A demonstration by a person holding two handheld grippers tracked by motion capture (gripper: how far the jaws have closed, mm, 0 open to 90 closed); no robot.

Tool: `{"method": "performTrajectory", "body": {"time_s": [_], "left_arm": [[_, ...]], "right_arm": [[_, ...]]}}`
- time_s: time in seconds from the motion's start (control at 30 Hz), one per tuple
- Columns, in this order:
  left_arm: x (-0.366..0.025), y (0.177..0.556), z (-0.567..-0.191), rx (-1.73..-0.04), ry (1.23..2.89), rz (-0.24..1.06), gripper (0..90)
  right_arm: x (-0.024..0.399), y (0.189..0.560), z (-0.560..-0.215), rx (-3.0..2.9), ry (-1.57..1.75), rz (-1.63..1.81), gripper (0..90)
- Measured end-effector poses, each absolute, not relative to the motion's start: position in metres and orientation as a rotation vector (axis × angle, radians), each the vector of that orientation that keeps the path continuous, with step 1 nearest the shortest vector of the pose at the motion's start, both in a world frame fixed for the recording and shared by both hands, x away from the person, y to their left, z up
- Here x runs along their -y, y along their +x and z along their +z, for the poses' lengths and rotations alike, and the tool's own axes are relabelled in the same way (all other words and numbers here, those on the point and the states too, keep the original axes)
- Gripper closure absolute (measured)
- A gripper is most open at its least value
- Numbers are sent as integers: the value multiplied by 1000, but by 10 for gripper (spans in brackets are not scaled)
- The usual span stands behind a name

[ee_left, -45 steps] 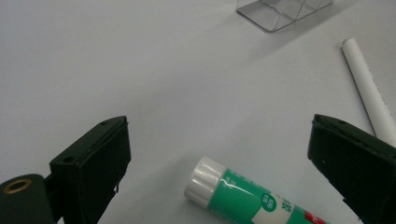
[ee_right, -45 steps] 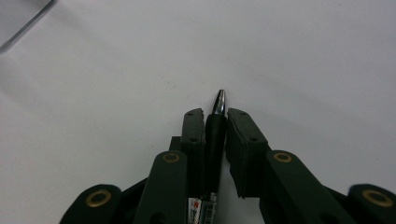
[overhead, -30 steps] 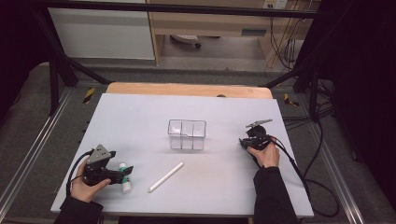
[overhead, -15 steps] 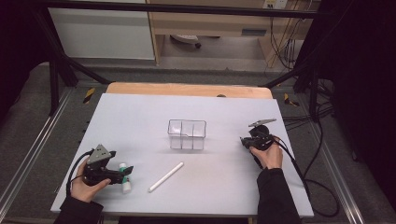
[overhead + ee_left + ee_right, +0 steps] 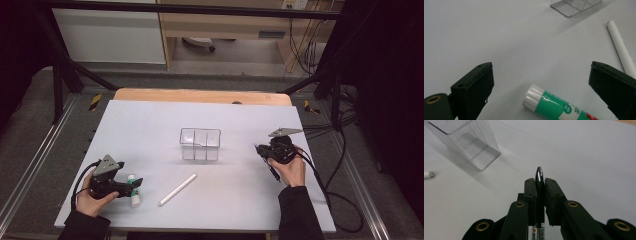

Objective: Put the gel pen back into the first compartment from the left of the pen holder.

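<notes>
Pen (image 5: 539,185) clamped in right gripper (image 5: 539,182) jaws; left gripper (image 5: 541,82) jaws gape around glue stick (image 5: 554,106).

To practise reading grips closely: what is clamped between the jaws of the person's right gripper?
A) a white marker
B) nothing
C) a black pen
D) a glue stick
C: in the right gripper view the right gripper has its jaws pressed on a black pen whose silver tip pokes out, while the glue stick lies on the table.
</notes>
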State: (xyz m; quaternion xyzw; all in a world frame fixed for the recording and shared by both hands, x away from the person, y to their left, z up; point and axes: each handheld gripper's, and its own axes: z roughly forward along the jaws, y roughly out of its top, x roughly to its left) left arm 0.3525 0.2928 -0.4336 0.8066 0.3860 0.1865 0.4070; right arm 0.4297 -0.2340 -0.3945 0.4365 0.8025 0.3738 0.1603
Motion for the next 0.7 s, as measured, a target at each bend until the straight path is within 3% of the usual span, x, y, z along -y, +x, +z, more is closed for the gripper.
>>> {"method": "performTrajectory", "body": {"time_s": [0.7], "left_arm": [[-293,352,-433,-975,2029,470,57]], "right_arm": [[206,403,-360,-2159,1062,1371,804]]}}
